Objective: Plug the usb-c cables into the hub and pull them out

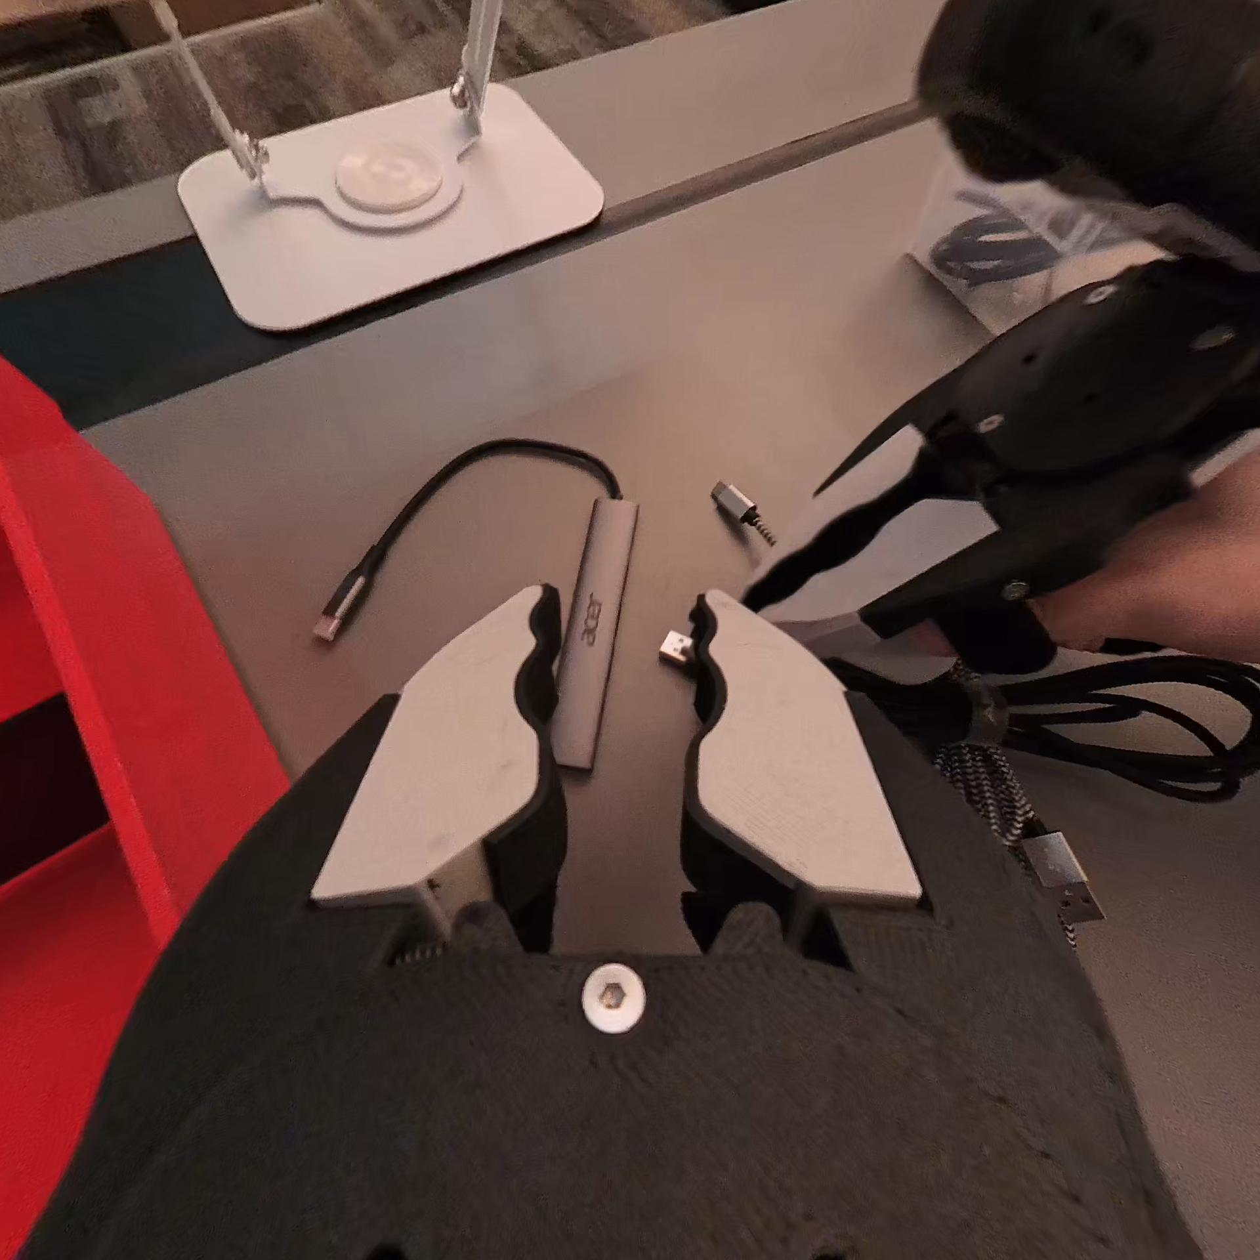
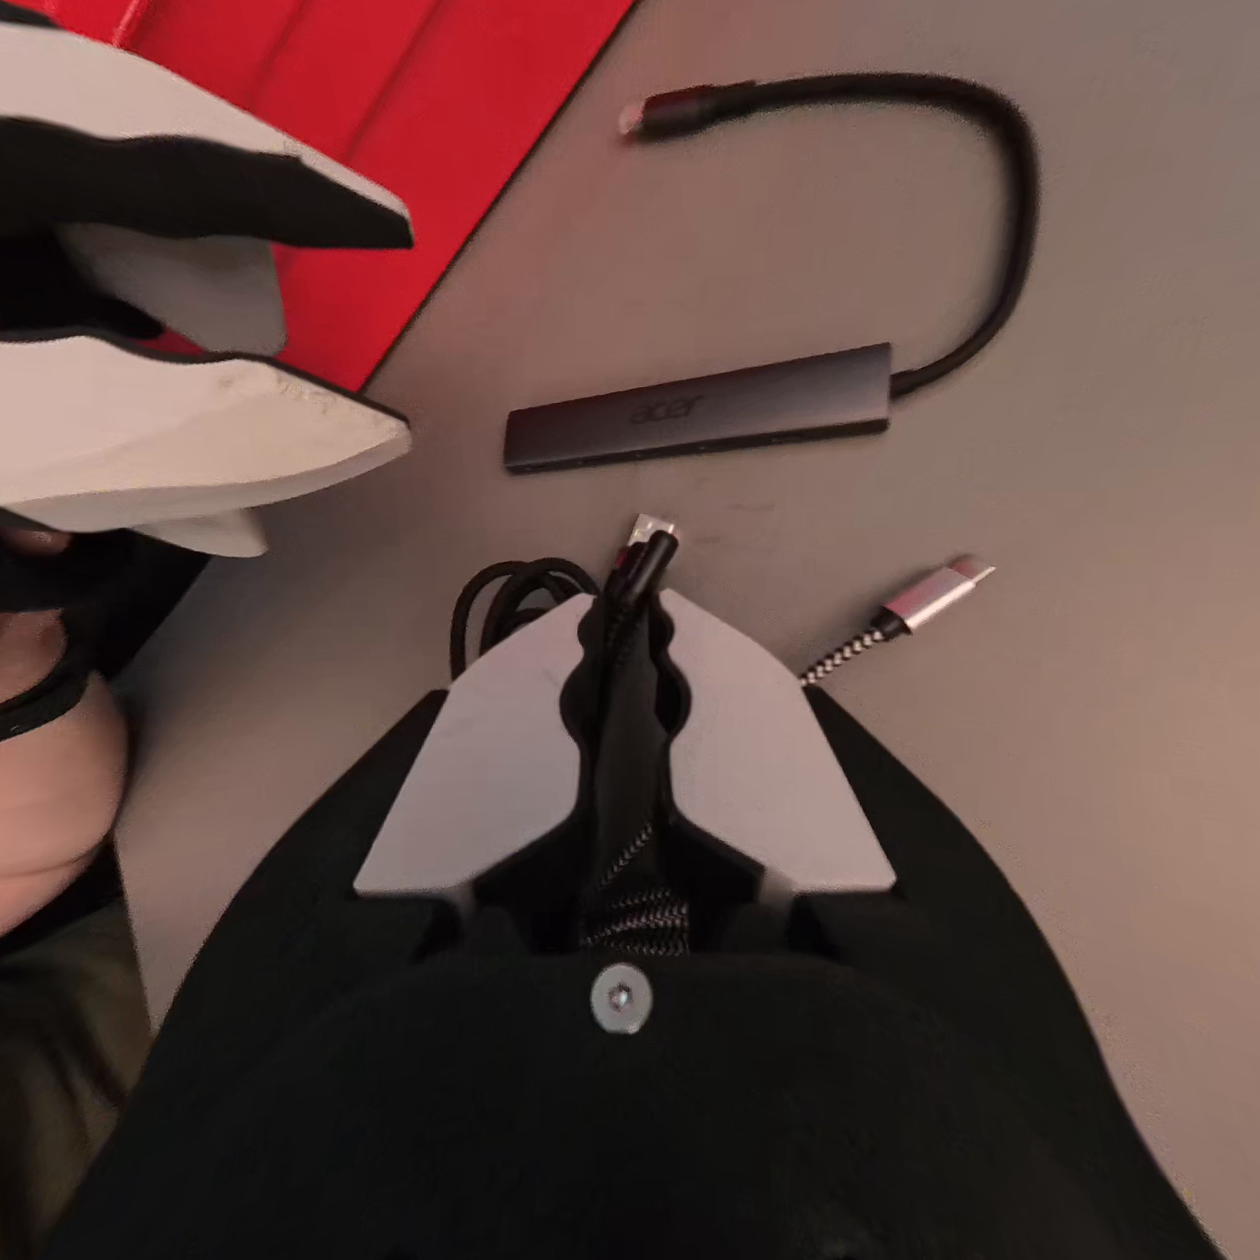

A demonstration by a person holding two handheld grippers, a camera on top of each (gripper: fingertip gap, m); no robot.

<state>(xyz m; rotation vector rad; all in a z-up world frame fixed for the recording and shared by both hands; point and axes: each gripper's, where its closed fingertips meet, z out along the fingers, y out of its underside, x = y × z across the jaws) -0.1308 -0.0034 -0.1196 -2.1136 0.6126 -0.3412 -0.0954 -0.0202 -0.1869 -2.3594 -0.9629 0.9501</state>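
Observation:
A slim grey hub (image 1: 600,634) (image 2: 695,409) lies flat on the grey table with its own short black cable (image 1: 477,457) (image 2: 1016,204) curling away. My left gripper (image 1: 627,613) is open and empty, hovering over the hub's near end; it also shows in the right wrist view (image 2: 406,334). My right gripper (image 2: 631,600) (image 1: 757,593) is shut on a black cable just behind its metal-tipped plug (image 2: 651,538) (image 1: 678,648), which points at the hub's long side, a short gap away. A braided cable with a silver USB-C plug (image 2: 934,600) (image 1: 736,504) lies loose beside it.
A red box (image 1: 102,648) (image 2: 409,102) stands close on the left of the hub. A white lamp base (image 1: 388,204) sits at the table's back. A bundle of black cables (image 1: 1125,723) and another metal plug (image 1: 1067,879) lie at the right. Left tips to right tips: about 8 cm.

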